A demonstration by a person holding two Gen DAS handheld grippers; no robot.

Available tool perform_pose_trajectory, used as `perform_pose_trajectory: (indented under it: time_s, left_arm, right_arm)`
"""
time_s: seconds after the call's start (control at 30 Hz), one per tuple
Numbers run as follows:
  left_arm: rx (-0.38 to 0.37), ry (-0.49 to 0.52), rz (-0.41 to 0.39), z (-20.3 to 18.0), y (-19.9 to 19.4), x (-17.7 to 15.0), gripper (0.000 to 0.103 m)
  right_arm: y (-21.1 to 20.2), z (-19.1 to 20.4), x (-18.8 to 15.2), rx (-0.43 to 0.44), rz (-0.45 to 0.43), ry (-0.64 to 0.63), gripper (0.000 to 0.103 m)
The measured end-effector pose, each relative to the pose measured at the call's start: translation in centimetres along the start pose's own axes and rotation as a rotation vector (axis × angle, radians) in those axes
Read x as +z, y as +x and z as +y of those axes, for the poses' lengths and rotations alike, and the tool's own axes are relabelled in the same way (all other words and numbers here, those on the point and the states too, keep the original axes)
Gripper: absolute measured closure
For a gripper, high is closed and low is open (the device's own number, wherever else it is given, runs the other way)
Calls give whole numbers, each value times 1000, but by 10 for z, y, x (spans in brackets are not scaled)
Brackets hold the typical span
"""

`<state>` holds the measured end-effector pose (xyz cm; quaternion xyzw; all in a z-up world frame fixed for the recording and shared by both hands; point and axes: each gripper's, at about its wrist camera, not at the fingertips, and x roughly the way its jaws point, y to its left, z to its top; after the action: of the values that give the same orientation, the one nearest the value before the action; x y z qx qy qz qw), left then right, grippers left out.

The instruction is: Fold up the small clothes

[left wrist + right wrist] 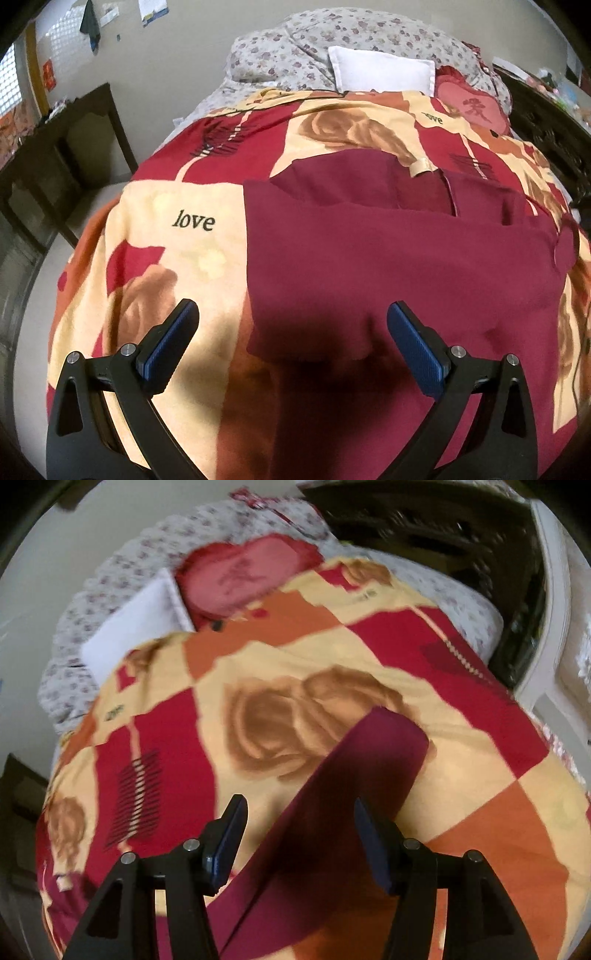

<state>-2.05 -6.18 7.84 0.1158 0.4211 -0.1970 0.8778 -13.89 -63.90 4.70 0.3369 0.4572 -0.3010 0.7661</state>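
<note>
A dark maroon garment (399, 258) lies spread on the patterned bedspread (170, 236), a small cream tag (421, 168) showing at its far edge. My left gripper (291, 314) hovers open over its near hem, nothing between the blue pads (173, 339). In the right wrist view a long maroon part of the garment (354, 786) runs diagonally across the bedspread (480, 775). My right gripper (299, 808) stands open above it, jaws apart, and the cloth lies flat below rather than pinched.
A white pillow (380, 72) and a red heart cushion (476, 107) sit at the head of the bed on a floral quilt (295, 44). A dark wooden table (62, 155) stands left of the bed. Dark carved furniture (461, 554) lines the right side.
</note>
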Motion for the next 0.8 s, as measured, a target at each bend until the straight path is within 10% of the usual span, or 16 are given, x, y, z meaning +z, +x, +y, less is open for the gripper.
perform_pose_trajectory:
  time_s: [0.23,0.37,0.6,0.8]
  left_arm:
    - [9,5,22,-7,12,3,1]
    - [8,22,17,-11,13,3,1]
    - [1,9,8,-5,8,3,1]
    - [-25,-47,-24,8,-9,9,1]
  right_arm:
    - [46,-20,9,21,67,124,47]
    - [31,-41,5,86,12,126,96]
    - [-83,-64,-7,430,-218,127,97]
    - [-178,10,-24,659,-300,-119,97]
